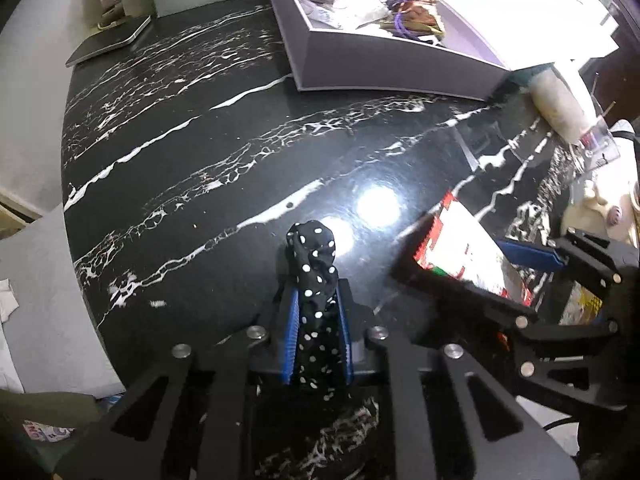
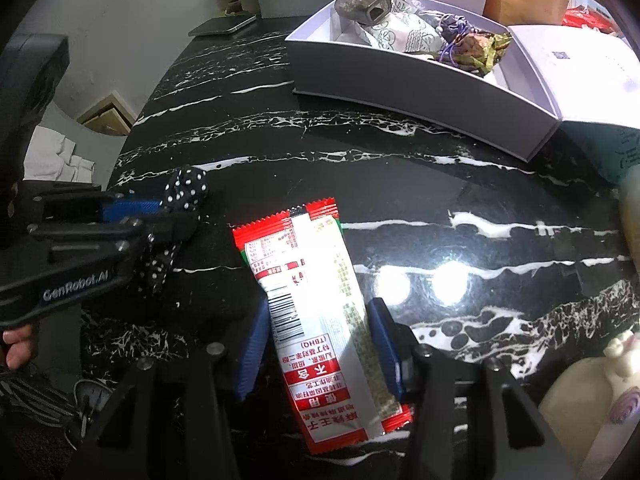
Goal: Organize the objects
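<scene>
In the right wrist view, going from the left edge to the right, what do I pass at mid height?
Left gripper shut on the polka-dot cloth → red snack packet between the right gripper's blue pads → lamp glare on the marble table.

This looks like a lived-in home. A black marble desk [image 2: 400, 184] carries an open white box [image 2: 400, 80] of small keepsakes, with a snack packet [image 2: 320, 312] and probably a tablet [image 2: 222, 26] nearby.

Each wrist camera sat close above the black marble tabletop [image 1: 208, 152], looking steeply down along its own fingers toward the far edge. Both views shared the open white box [image 1: 384, 68] near that edge, and each caught the other gripper beside it.
</scene>
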Demonstrator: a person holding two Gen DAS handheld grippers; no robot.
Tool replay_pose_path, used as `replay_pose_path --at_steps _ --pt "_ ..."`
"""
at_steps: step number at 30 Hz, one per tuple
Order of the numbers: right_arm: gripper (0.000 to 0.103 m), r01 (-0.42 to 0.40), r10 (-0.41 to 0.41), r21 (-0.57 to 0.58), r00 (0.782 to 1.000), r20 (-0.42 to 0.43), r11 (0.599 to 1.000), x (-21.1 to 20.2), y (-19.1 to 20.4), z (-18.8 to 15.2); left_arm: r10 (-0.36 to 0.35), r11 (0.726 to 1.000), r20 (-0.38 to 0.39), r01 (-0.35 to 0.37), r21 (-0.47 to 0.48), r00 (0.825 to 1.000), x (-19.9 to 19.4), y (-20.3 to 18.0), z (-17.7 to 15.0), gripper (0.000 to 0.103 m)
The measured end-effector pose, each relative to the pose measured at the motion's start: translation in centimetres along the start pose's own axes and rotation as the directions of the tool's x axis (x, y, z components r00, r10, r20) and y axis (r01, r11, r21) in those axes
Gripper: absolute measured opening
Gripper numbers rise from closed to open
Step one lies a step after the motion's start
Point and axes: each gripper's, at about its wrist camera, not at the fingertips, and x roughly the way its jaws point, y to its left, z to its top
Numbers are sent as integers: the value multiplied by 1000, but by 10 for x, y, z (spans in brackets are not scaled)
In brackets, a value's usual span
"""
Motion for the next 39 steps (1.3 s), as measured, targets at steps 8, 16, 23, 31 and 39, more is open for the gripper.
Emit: replay_pose_path --at_steps 8,16,23,31,39 --pt "50 -5 5 13 1000 24 1000 -29 7 1 -9 1000 -14 9 24 1000 -29 -4 1 16" --pt "50 0 -1 36 999 37 999 -64 8 5 -16 998 -16 17 55 1000 -64 -12 12 16" --pt "50 14 -16 38 998 63 999 -96 8 12 -11 996 -6 11 85 1000 -86 -24 23 16" --pt "50 19 -22 40 996 84 999 -120 0 24 -18 998 6 17 59 1000 -101 -34 47 16" --pt "50 31 -33 21 994 108 999 -136 -13 46 8 998 46 -11 55 999 -118 -37 84 16"
